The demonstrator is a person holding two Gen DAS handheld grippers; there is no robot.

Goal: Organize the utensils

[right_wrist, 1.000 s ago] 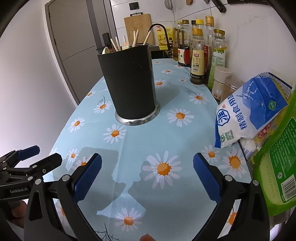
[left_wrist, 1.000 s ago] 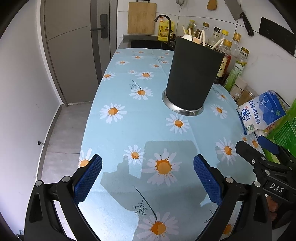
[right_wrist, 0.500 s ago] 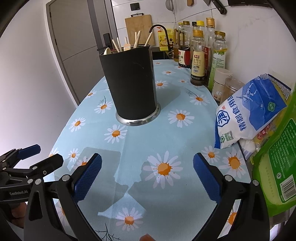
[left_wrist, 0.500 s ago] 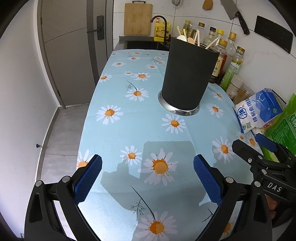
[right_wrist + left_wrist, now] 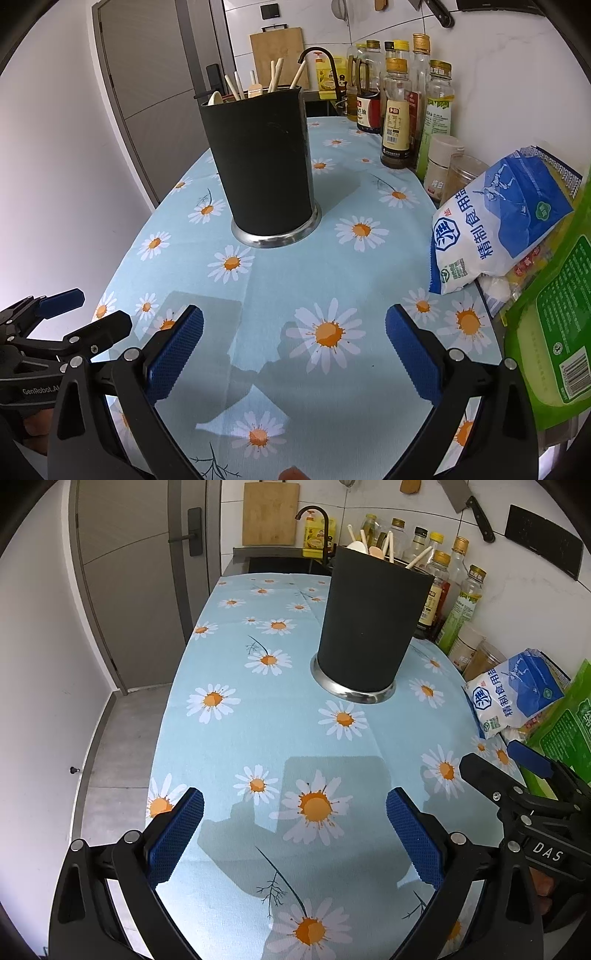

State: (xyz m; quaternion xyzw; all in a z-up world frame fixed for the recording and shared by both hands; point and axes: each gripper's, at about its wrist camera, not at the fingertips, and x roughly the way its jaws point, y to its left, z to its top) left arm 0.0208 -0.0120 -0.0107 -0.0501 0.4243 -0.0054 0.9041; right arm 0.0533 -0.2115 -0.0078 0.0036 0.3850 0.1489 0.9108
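A black utensil holder (image 5: 369,627) with a steel base stands upright on the daisy tablecloth (image 5: 258,738); it also shows in the right wrist view (image 5: 266,162). Several wooden utensils (image 5: 258,83) and chopsticks stick out of its top (image 5: 373,546). My left gripper (image 5: 295,834) is open and empty, low over the cloth, well short of the holder. My right gripper (image 5: 293,354) is open and empty too. The right gripper shows at the right in the left wrist view (image 5: 517,775); the left gripper shows at the left in the right wrist view (image 5: 66,317).
Oil and sauce bottles (image 5: 399,107) line the wall at the back right. A blue and white salt bag (image 5: 495,221) and a green packet (image 5: 554,332) lie at the right. Two jars (image 5: 447,166) stand by the bottles. The table's left edge (image 5: 166,720) drops to the floor.
Both grippers have drawn back slightly and risen; the holder appears a little farther away. Both stay open and empty.
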